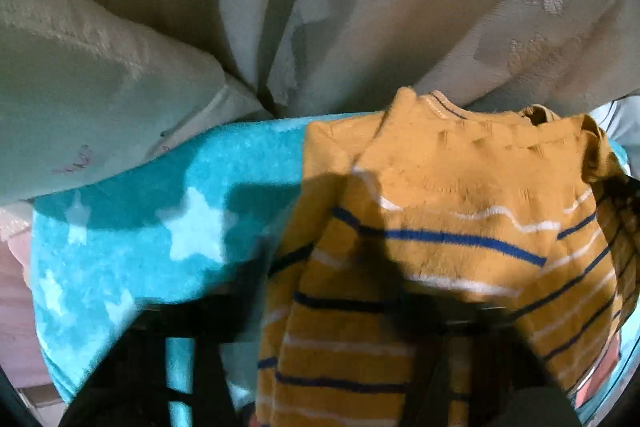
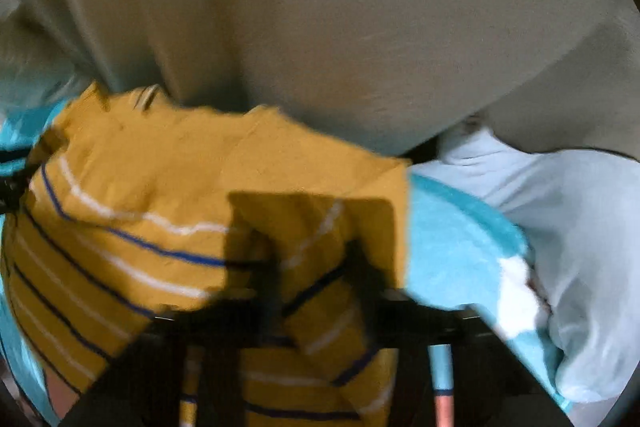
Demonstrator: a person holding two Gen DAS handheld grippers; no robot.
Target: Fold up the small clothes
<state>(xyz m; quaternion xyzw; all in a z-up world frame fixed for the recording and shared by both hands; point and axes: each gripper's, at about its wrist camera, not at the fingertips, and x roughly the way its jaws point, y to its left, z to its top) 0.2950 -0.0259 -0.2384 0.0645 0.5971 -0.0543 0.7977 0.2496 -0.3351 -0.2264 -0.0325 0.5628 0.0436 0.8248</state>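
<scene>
While both grippers clamp its folds, the mustard knit sweater with blue and white stripes (image 1: pixel 440 187) sits bunched at 6 o'clock on the turquoise star-print towel (image 1: pixel 160 227).

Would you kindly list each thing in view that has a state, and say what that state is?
Striped mustard top: partly folded, sides turned in, lying on the blanket.
Turquoise star blanket: spread out under the top.
Left gripper: jaws nearly shut, pinching the top's fabric.
Right gripper: jaws nearly shut, a fold of the top between them.
Pale curtain: hanging in folds behind.
</scene>
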